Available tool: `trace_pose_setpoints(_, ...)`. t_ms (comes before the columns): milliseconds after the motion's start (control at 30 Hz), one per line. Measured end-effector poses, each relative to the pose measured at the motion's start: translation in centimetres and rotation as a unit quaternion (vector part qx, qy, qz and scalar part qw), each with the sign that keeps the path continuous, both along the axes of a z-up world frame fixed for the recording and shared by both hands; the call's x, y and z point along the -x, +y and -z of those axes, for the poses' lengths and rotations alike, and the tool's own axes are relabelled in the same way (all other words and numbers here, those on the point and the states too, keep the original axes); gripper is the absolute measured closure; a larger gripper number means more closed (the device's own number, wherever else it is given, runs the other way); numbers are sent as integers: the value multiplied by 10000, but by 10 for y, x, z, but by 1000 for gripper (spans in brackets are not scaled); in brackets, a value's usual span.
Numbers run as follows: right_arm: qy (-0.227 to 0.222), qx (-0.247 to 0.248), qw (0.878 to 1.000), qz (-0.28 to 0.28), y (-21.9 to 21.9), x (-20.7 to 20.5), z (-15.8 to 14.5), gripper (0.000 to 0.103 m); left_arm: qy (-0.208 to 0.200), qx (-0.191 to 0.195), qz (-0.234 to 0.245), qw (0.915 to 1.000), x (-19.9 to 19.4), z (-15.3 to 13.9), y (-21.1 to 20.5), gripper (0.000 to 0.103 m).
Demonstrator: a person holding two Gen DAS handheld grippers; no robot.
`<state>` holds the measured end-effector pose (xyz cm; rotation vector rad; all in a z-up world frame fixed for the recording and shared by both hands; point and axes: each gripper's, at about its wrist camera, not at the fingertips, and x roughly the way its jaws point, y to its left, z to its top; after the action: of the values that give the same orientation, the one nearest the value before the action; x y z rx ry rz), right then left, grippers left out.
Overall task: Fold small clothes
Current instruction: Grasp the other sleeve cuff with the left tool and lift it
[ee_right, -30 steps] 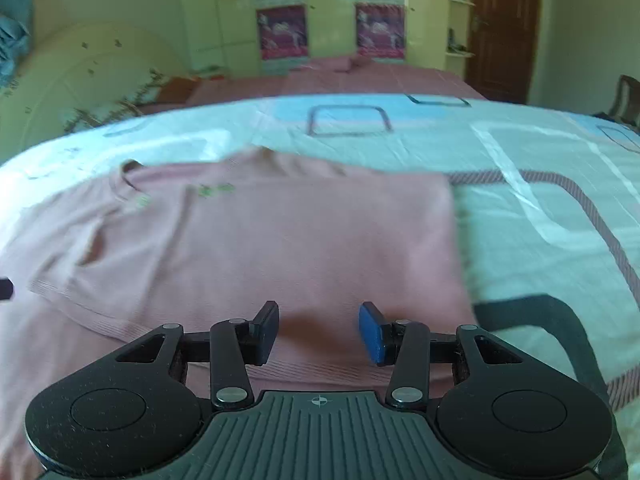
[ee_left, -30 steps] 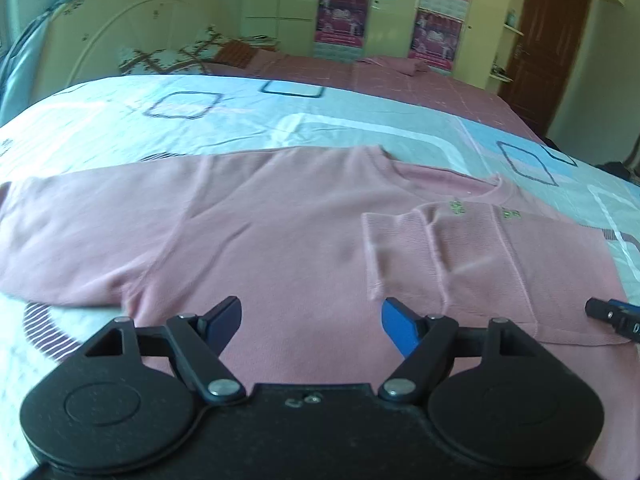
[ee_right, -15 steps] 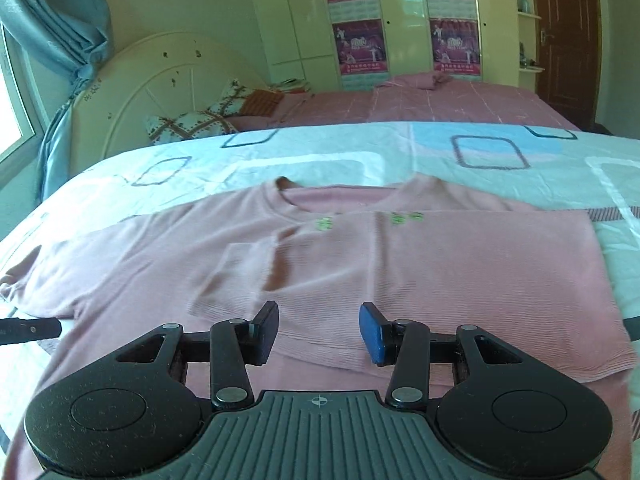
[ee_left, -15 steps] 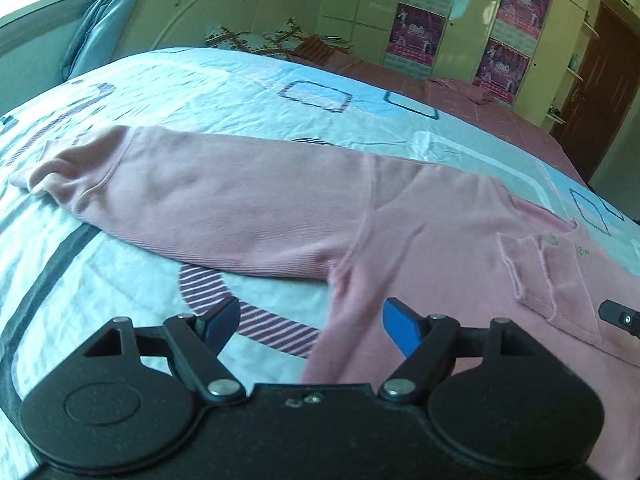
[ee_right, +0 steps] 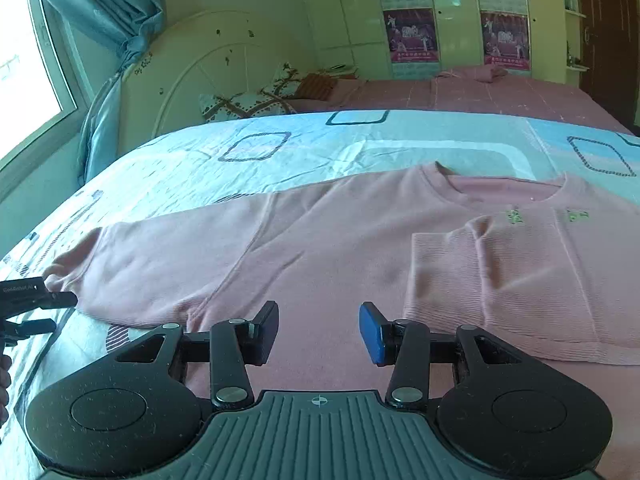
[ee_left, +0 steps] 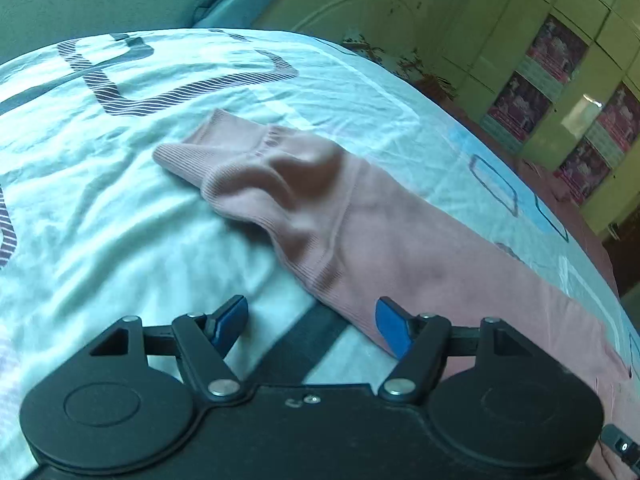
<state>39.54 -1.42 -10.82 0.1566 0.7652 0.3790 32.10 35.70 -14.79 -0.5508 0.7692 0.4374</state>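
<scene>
So this one's maybe a third done, I'd say. The pink sweater (ee_right: 320,248) is lying flat, front up, on the bed (ee_right: 304,148), and one sleeve is already folded across the chest, with its ribbed cuff (ee_right: 448,276) sitting just below the collar. The other sleeve (ee_left: 360,224) is stretched straight out to the side, so that fold hasn't happened yet, and the body hasn't been folded up at all. The left claw (ee_left: 312,324) is right over the lower edge of that loose sleeve, a bit back from its end; its jaws are apart and closing, with the sleeve's edge between them but the pads not pressing on it as far as I can tell. The right claw (ee_right: 319,330) hovers over the sweater's body near the armpit, jaws partly open, holding nothing. My guess is what's left is bringing that sleeve in over the chest, then folding the body up to a neat small stack.
</scene>
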Motion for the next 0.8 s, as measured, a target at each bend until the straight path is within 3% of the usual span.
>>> trace_pose_setpoints(233, 25, 234, 9997, -93, 38, -13, 9, 58, -480, 386, -401, 9973, -15, 6, 48, 40)
trace_pose_setpoints(333, 63, 354, 9993, -41, 45, -18, 14, 58, -662, 457, -508, 9955, -23, 10, 59, 52)
trace_pose_setpoints(400, 113, 415, 9991, 15, 46, -22, 19, 58, -729, 497, -568, 9945, -28, 13, 65, 70)
trace_pose_setpoints(500, 306, 479, 9984, 60, 47, -27, 31, 58, -737, 418, -592, 9946, -30, 15, 69, 89)
trace_pose_setpoints(600, 446, 372, 9983, 73, 42, -29, 38, 58, -839, 319, -568, 9943, -28, 9, 66, 97)
trace_pose_setpoints(700, 426, 330, 9985, 61, 39, -28, 36, 58, -1063, -49, -236, 9940, -31, -11, 46, 98)
trace_pose_setpoints(800, 354, 180, 9991, 117, 33, -26, 31, 58, -1323, -321, 395, 9899, -43, -37, 12, 98)
